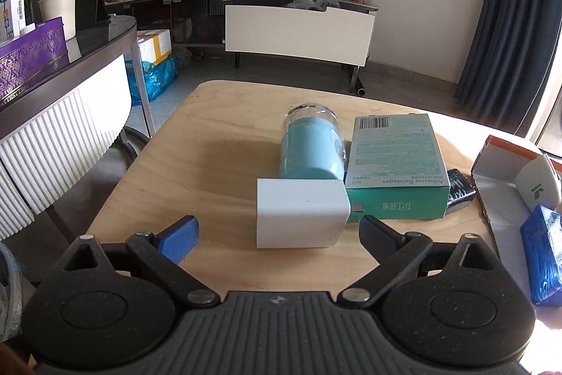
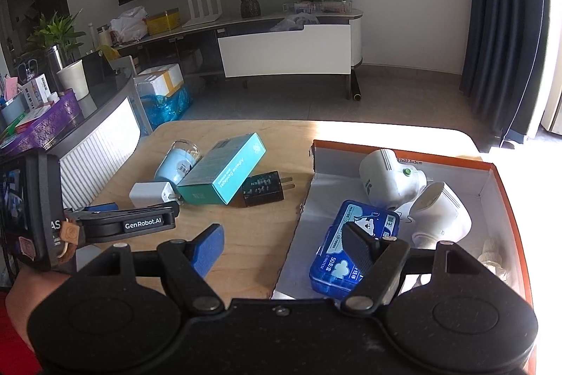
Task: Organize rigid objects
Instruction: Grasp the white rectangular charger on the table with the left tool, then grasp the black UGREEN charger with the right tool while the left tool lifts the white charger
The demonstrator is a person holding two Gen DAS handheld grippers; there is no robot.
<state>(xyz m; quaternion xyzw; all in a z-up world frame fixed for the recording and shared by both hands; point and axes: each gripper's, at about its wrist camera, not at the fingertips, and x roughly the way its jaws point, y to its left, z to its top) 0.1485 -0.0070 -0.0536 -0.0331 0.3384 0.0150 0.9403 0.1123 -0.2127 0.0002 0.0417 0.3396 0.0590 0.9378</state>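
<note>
The left hand-held gripper (image 1: 279,229) is spread wide and empty, its blue pads flanking the small white plastic charger block (image 1: 300,212) just ahead on the pale wooden table (image 1: 210,164), likely lined up to pinch it. Beyond the block lie a light-blue jar (image 1: 311,143) and teal cardboard bandage box (image 1: 395,160). The right hand-held gripper (image 2: 286,243), also spread and empty, hovers at the orange-rimmed cardboard tray (image 2: 505,195), where sorted items collect.
</note>
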